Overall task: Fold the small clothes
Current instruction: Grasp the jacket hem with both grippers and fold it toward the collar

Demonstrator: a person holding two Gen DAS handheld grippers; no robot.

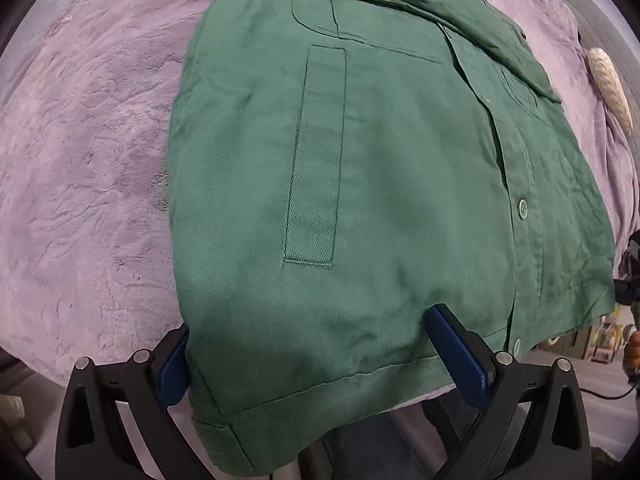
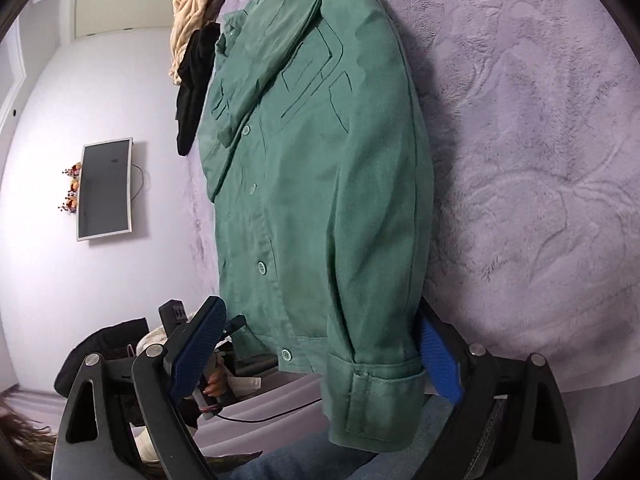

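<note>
**A:** Where did the garment lie when you looked?

**B:** The green cotton button-front jacket [image 1: 380, 184] lay flat on the lilac plush blanket [image 1: 88, 168], its sleeves already turned in over the body. Its hem hung slightly over the near edge of the blanket, and the collar pointed toward the far edge.

**A:** And the tools?

**B:** The left gripper [image 1: 316, 356] stood with its blue-padded jaws wide apart, straddling the hem near the jacket's folded side edge. The cloth sat between the pads, but they were not pressing on it. The right gripper [image 2: 320, 356] was likewise spread wide, one jaw on either side of the folded sleeve's cuff [image 2: 380, 396] at the hem. Nothing was held by either.

**A:** What was the step, in your judgement?

**B:** Seizing the hem at both corners to carry it up toward the collar. To do it well: bring each gripper in until both layers lie fully between the pads, then close. Catch the cuff together with the body beneath it, or the sleeve will slip out. Lift both corners evenly, keeping the hem taut and level, so that the fold lands square.

**A:** Any hazard?

**B:** The plush could be pinched along with the cloth.
</note>
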